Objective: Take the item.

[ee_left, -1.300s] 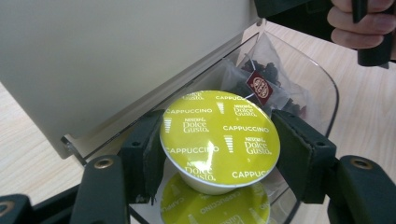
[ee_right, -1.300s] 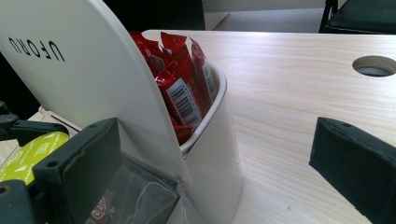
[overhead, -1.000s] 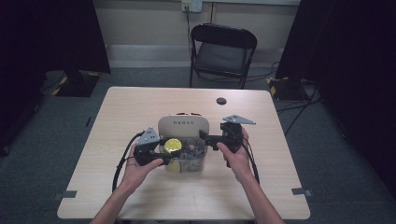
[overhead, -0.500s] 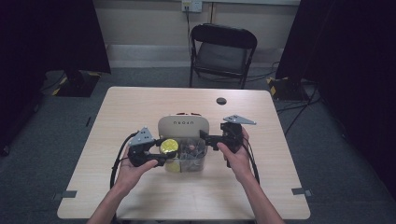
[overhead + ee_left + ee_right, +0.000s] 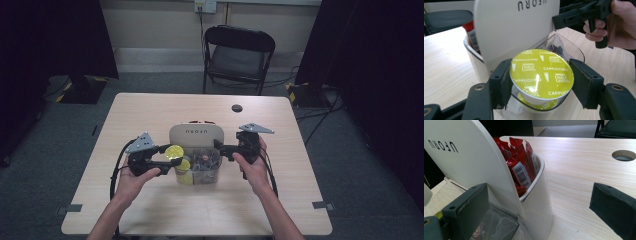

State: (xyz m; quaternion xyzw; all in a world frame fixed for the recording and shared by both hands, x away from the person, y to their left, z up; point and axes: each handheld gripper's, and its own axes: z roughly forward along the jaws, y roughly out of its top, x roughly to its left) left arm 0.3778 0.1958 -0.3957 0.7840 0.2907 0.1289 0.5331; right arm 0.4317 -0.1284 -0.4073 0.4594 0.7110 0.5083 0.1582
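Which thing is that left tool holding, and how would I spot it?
Start at the cream organiser with a tall rounded back panel mid-table. In front of it, over the clear plastic compartment, the left gripper clamps a round coffee capsule with a shiny yellow-green foil lid. Only its raised lid reads "Cappuccino".

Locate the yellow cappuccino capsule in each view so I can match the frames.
High view: yellow capsule left of centre, in the left gripper.
Left gripper view: centre, clamped between the jaws.
Right gripper view: not in it.
Shared landmark: white lettered organizer panel.
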